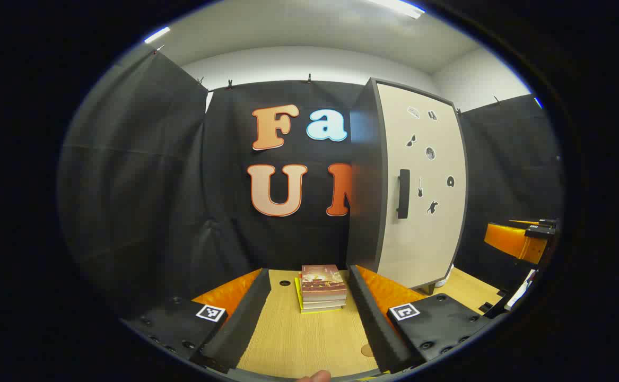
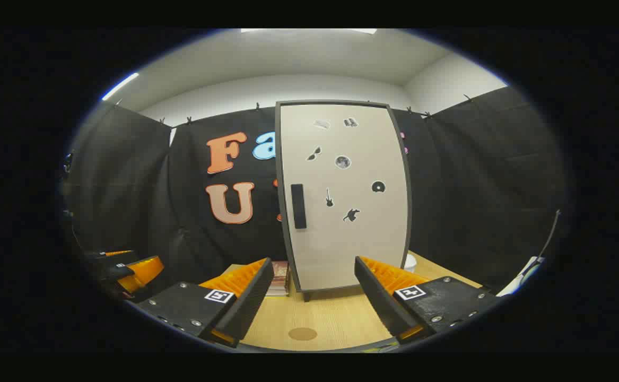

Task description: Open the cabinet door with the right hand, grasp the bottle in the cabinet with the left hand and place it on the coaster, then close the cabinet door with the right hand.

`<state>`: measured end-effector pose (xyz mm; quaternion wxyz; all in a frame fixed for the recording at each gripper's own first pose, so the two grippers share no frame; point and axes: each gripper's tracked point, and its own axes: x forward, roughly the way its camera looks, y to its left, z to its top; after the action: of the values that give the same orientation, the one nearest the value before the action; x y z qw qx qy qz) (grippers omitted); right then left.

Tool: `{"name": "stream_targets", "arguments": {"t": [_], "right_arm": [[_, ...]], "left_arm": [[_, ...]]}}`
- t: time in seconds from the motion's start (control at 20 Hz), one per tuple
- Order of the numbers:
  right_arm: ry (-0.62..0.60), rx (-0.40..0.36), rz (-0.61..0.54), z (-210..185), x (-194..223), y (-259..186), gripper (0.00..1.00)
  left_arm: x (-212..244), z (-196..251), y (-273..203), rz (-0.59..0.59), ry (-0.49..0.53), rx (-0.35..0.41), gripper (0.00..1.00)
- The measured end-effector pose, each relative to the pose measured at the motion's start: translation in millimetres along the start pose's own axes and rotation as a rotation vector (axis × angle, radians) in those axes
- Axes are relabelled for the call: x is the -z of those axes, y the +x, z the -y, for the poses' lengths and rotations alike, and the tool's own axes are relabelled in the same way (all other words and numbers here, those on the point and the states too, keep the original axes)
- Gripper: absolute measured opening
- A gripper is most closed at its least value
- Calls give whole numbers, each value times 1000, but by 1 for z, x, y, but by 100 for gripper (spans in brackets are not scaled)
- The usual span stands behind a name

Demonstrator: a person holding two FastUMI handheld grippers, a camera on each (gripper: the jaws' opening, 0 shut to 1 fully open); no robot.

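Facing the shut cabinet door (image 2: 343, 196), I hold both the right gripper (image 2: 313, 289) and left gripper (image 1: 309, 307) wide and empty; its rigid black vertical handle (image 2: 298, 206) looks the surest hold.

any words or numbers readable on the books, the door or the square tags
books: cover print too blurred to read
door stickers: small dark pictures, no words
square tags: black and white coded patterns, no letters or numbers
No quotable text on any of these.
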<state>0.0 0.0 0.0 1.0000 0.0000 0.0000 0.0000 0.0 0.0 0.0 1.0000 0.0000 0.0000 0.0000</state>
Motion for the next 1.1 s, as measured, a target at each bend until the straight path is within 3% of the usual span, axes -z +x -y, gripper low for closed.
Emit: {"name": "stream_targets", "arguments": {"t": [1.1], "right_arm": [[-26, 66, -27, -20, 10, 7, 95]], "left_arm": [[23, -32, 18, -30, -14, 26, 96]]}}
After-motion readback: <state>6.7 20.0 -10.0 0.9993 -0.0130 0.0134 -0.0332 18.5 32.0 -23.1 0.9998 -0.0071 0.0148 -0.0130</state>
